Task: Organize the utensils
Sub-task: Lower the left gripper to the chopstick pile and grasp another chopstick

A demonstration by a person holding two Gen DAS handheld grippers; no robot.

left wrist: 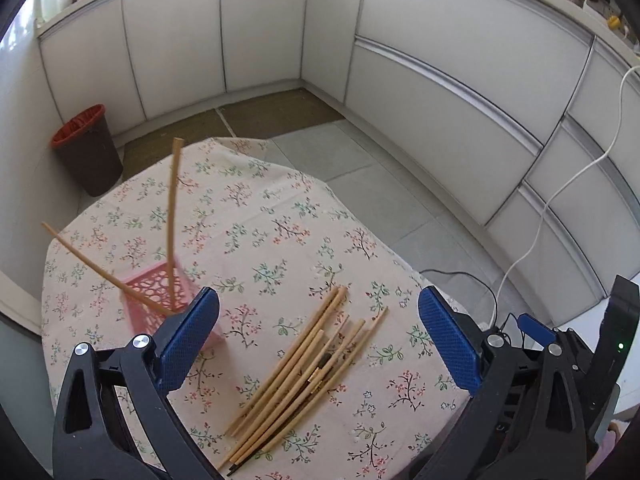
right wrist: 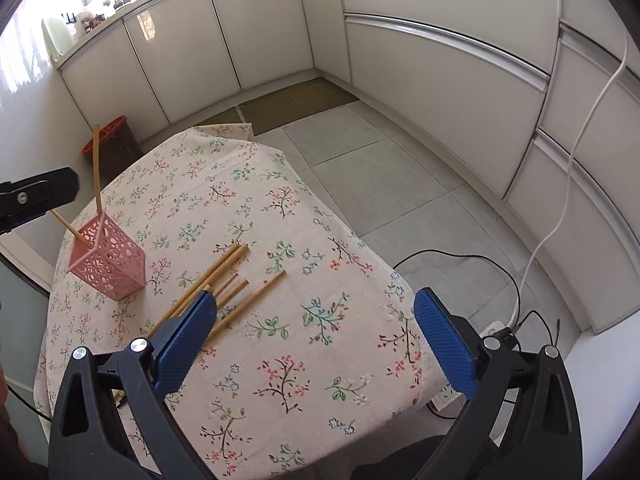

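Chopsticks, loose bundle, roughly ten, pale bamboo with one or two dark metal-banded pieces among them; lying flat and overlapping on floral cloth over bench, fanned from near edge toward centre. Two more already standing tilted in pink perforated holder, just left of the bundle. Handling, by judgement: light, stiff, slender, smooth-sided; likely to roll or slip sideways under pressure and to drag neighbours along where sticks cross. Best hold, by judgement: mid-shaft or slightly toward the thicker far end of an outer stick lying clear of the pile, pinched across its width, not at a crossing point. Holder light too, apt to tip or slide if a stick is pushed against its wall. Left tongs spread wide, nothing between blue pads, angled steeply down with bundle framed directly between the fingers. Right tongs likewise spread wide and empty, angled down over bare cloth, bundle beside and partly behind the left-hand finger. Neither pair touching anything. Brown bin on floor beyond bench, white cable along cabinets at right.
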